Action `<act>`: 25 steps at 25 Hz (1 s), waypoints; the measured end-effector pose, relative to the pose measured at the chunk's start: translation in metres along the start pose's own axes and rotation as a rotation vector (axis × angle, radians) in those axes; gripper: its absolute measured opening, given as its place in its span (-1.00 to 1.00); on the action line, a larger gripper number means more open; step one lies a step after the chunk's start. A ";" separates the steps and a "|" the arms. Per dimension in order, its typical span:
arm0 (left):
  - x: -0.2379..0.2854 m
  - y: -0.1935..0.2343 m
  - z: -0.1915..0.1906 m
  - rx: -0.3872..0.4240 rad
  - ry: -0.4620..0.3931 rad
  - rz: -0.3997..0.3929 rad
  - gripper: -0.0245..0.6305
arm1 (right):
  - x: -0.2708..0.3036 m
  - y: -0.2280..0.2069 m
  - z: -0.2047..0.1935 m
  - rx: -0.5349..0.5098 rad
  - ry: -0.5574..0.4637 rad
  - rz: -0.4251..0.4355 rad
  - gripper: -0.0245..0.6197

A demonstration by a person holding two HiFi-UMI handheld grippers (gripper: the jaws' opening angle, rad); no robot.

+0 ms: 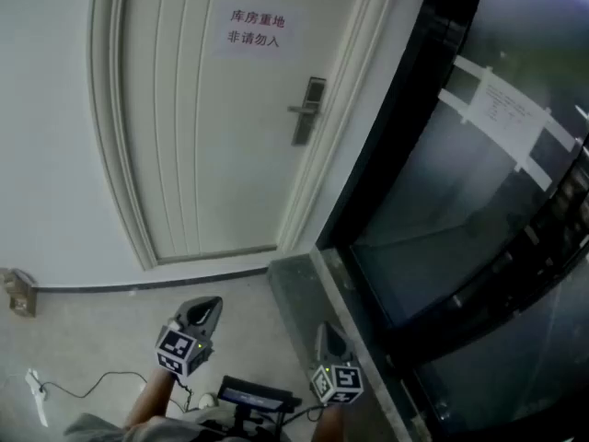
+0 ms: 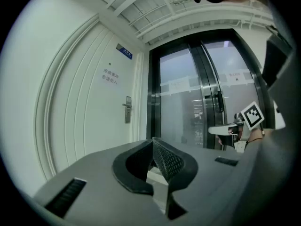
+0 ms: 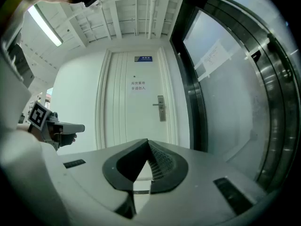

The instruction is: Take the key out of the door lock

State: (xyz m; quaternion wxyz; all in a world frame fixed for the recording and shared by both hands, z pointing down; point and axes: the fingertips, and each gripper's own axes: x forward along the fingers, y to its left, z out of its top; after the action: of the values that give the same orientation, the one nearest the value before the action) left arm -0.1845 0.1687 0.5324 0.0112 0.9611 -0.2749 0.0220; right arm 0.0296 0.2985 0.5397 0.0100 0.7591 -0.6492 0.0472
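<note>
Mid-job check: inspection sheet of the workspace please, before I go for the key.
Surface: grey floor before a shut white door.
Job's things: door lock with lever handle; key too small to make out.
Clutter: small box at the wall foot; white object on the floor.
Grippers: left gripper and right gripper both shut, empty, held low, apart from the lock.
Cables: thin cable trailing across the floor.
Surroundings: paper notice on the door; glass wall at right.

One door (image 1: 184, 155) is showing, bearing one lock plate (image 1: 308, 110) at its right edge and one paper notice (image 1: 255, 28) near its top, with two grippers, left gripper (image 1: 208, 306) and right gripper (image 1: 327, 331), hovering.
</note>
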 end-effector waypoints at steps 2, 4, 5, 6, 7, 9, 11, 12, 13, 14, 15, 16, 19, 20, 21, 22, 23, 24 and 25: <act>0.001 -0.002 0.000 0.000 -0.001 0.000 -0.91 | 0.001 -0.001 0.000 -0.002 0.000 0.008 -0.90; 0.004 -0.004 0.001 0.001 -0.002 0.002 -0.91 | 0.002 -0.005 0.001 0.003 -0.014 0.007 -0.90; 0.005 -0.004 0.002 0.002 -0.003 0.002 -0.91 | 0.002 -0.008 0.003 0.009 -0.031 0.003 -0.90; 0.007 -0.005 0.003 0.002 -0.004 0.002 -0.91 | 0.002 -0.011 0.005 0.016 -0.049 -0.003 -0.90; 0.008 -0.006 0.004 0.002 -0.005 0.003 -0.91 | 0.002 -0.013 0.006 0.020 -0.060 -0.009 -0.90; 0.009 -0.007 0.003 0.002 -0.003 0.004 -0.91 | 0.002 -0.017 0.007 0.018 -0.062 -0.012 -0.90; 0.011 -0.010 0.002 0.004 -0.002 0.006 -0.91 | 0.002 -0.019 0.005 0.023 -0.060 -0.005 -0.90; 0.012 -0.011 0.002 0.003 -0.002 0.007 -0.91 | 0.002 -0.021 0.005 0.027 -0.060 -0.001 -0.90; 0.014 -0.012 0.002 0.001 -0.003 0.009 -0.91 | 0.002 -0.022 0.005 0.030 -0.060 0.003 -0.90; 0.016 -0.014 0.001 -0.001 -0.003 0.010 -0.91 | 0.002 -0.024 0.005 0.034 -0.058 0.006 -0.90; 0.018 -0.016 0.001 -0.002 -0.002 0.010 -0.91 | 0.002 -0.026 0.004 0.036 -0.053 0.008 -0.90; 0.020 -0.018 0.000 -0.003 -0.002 0.011 -0.91 | 0.002 -0.028 0.005 0.037 -0.048 0.009 -0.90; 0.026 -0.026 -0.001 -0.003 0.000 0.016 -0.91 | 0.001 -0.039 0.004 0.037 -0.044 0.013 -0.90; 0.029 -0.029 -0.001 -0.005 -0.001 0.017 -0.91 | 0.000 -0.043 0.003 0.028 -0.041 0.018 -0.90; 0.031 -0.033 -0.001 -0.007 -0.003 0.019 -0.91 | -0.001 -0.047 0.002 0.018 -0.036 0.024 -0.90; 0.034 -0.037 -0.001 -0.007 -0.005 0.021 -0.91 | -0.002 -0.051 0.002 0.011 -0.033 0.027 -0.90; 0.036 -0.041 -0.002 -0.004 -0.006 0.023 -0.91 | -0.003 -0.056 0.001 0.008 -0.031 0.029 -0.90; 0.039 -0.045 -0.003 0.001 -0.008 0.025 -0.91 | -0.004 -0.060 0.000 0.010 -0.032 0.031 -0.90; 0.041 -0.048 -0.004 0.006 -0.009 0.026 -0.91 | -0.004 -0.063 -0.002 0.015 -0.033 0.035 -0.90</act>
State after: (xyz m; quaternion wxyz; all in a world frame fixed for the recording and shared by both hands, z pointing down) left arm -0.1241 0.1877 0.5375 0.0068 0.9576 -0.2876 0.0185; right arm 0.0915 0.3126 0.5439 -0.0072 0.7483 -0.6622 0.0397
